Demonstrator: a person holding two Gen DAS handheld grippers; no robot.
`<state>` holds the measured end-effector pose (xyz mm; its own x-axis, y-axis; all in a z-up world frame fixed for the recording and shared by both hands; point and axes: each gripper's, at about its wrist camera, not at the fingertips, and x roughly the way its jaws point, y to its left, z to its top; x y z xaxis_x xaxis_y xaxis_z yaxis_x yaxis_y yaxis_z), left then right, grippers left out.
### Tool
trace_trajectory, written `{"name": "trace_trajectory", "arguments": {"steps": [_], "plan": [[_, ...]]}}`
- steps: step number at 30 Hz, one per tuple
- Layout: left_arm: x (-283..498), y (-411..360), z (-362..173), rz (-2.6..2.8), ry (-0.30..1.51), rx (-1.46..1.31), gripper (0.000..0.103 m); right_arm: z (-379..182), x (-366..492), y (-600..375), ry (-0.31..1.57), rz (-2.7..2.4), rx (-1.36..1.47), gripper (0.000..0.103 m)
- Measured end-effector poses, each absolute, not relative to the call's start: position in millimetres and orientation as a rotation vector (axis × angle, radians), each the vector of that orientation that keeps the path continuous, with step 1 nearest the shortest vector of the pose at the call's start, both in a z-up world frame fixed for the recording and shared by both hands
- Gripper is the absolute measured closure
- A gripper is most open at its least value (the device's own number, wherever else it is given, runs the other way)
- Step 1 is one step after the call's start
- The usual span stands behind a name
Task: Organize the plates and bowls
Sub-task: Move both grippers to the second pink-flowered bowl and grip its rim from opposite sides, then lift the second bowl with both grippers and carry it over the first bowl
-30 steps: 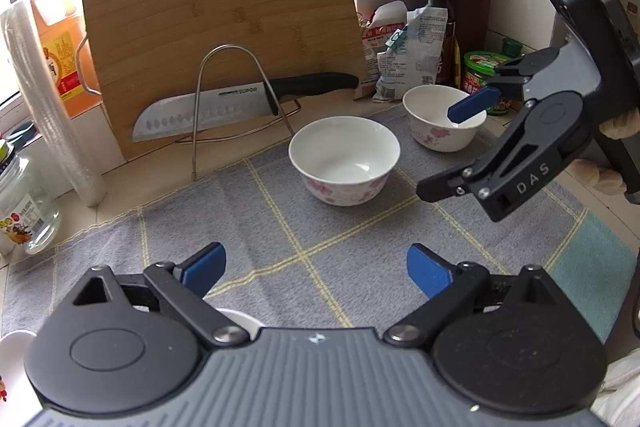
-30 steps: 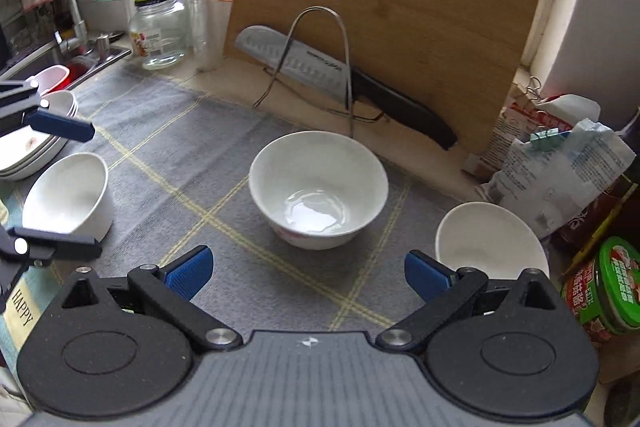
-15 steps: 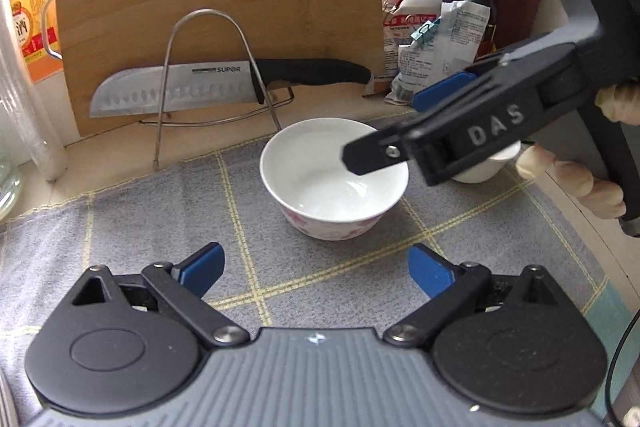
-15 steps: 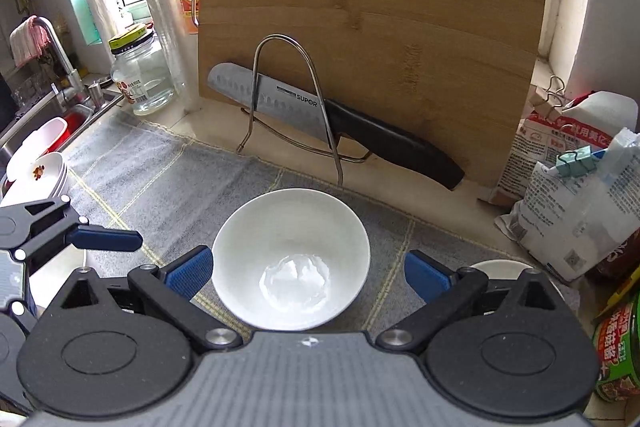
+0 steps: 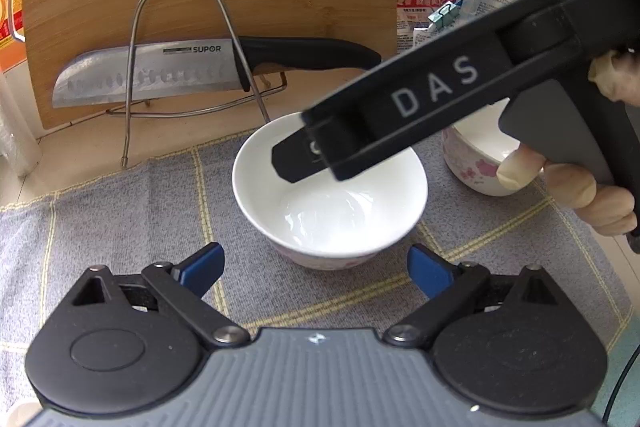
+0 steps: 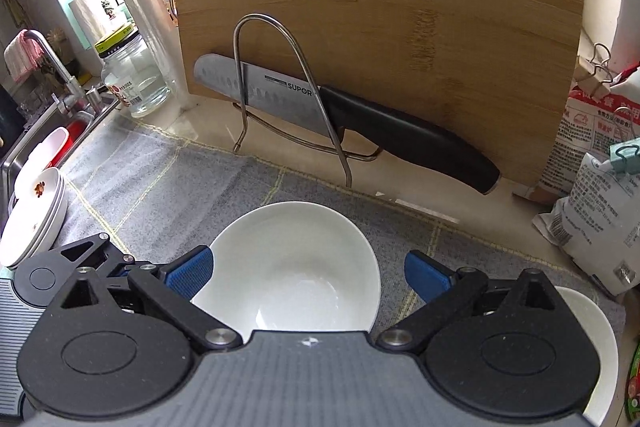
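Observation:
A white bowl (image 5: 328, 211) with pink flowers on its outside stands upright on the grey checked cloth (image 5: 120, 211). My left gripper (image 5: 316, 267) sits just short of its near rim, its jaws wide and closing, with neither pad touching the bowl. My right gripper (image 6: 306, 275) hovers open over the same bowl (image 6: 296, 267); its left pad is by the left rim and its right pad is clear of the right rim. In the left wrist view, one of the right gripper's fingers (image 5: 400, 115) reaches across the bowl. A second flowered bowl (image 5: 472, 163) stands to the right.
Behind the bowl, a knife (image 6: 352, 115) rests on a wire rack (image 6: 280, 87) against a bamboo cutting board (image 6: 380, 7). Stacked white dishes (image 6: 36, 219) sit by the sink at far left, with a glass jar (image 6: 132, 75) behind them. Food bags (image 6: 592, 167) crowd the right.
Both grippers have moved in on the middle bowl, which now looks larger and nearer. The right gripper has come from the right to hang over the bowl.

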<state>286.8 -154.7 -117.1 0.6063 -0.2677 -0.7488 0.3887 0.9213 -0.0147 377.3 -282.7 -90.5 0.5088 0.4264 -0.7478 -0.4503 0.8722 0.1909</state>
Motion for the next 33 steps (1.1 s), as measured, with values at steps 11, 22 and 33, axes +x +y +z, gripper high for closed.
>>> {"name": "trace_trajectory", "arguments": {"steps": [11,22,33], "plan": [[289.5,-159.6,-116.9,-0.413,0.805,0.19,0.017,-96.6,386.5,-280.2,0.939,0.533,-0.05,0.012],[291.5,-161.3,-113.7,-0.44,0.808,0.21,0.021,-99.8,386.7,-279.3,0.967,0.543,-0.078,0.023],[293.1,-160.1,-112.9,-0.443,0.815,0.208,0.021,-97.1,384.8,-277.9,0.964,0.573,-0.065,0.023]]}}
